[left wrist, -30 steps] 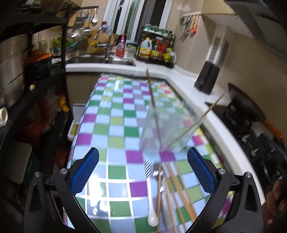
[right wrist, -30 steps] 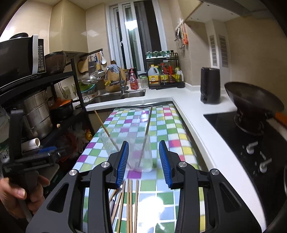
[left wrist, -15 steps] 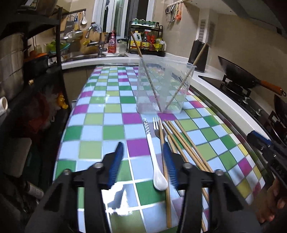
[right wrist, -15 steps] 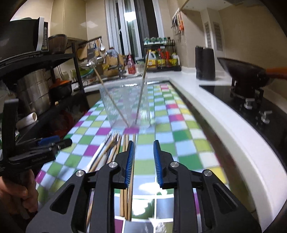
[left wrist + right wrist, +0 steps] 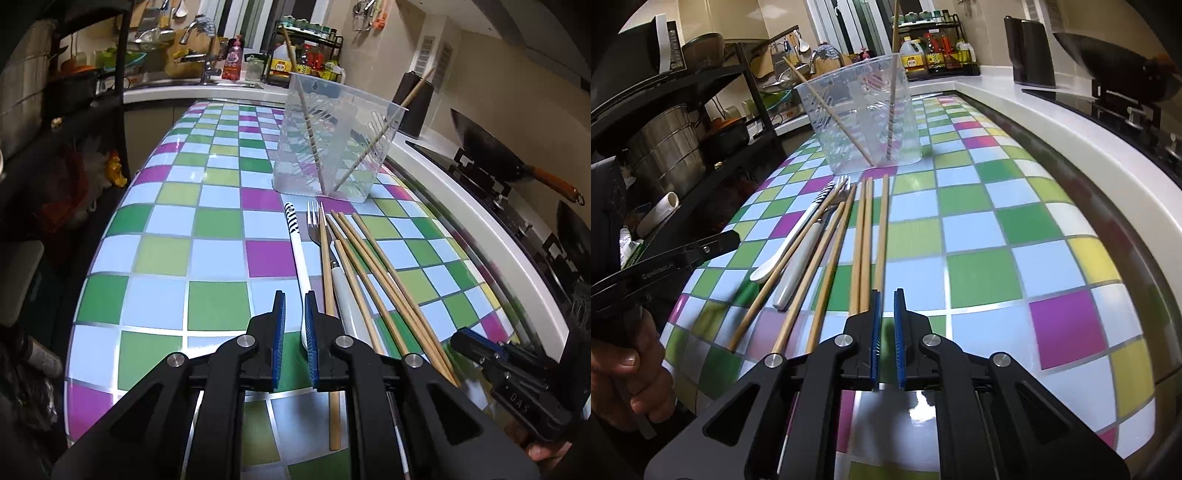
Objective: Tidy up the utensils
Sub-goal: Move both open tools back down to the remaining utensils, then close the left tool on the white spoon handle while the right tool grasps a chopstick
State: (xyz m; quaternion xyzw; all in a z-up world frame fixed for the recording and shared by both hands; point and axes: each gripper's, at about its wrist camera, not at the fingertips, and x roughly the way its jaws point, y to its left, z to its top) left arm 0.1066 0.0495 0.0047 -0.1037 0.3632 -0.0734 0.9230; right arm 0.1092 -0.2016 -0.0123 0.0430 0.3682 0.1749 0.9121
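On the checkered desk (image 5: 162, 254), the left claw (image 5: 294, 314) is closing, its jaws nearly together with the white spoon (image 5: 300, 266) against its right pad. The right claw (image 5: 885, 314) stands shut on nothing, chopsticks (image 5: 862, 240) just left of it. Beyond both, the clear container (image 5: 864, 122) holds two chopsticks.

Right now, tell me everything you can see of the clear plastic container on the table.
The clear plastic container is a see-through, ribbed tub, wider at its rim than at its base. It stands upright on the checkered tablecloth, beyond the row of utensils. Two wooden chopsticks lean inside it, crossing near the bottom, tips sticking out over the rim. Neither gripper touches it.
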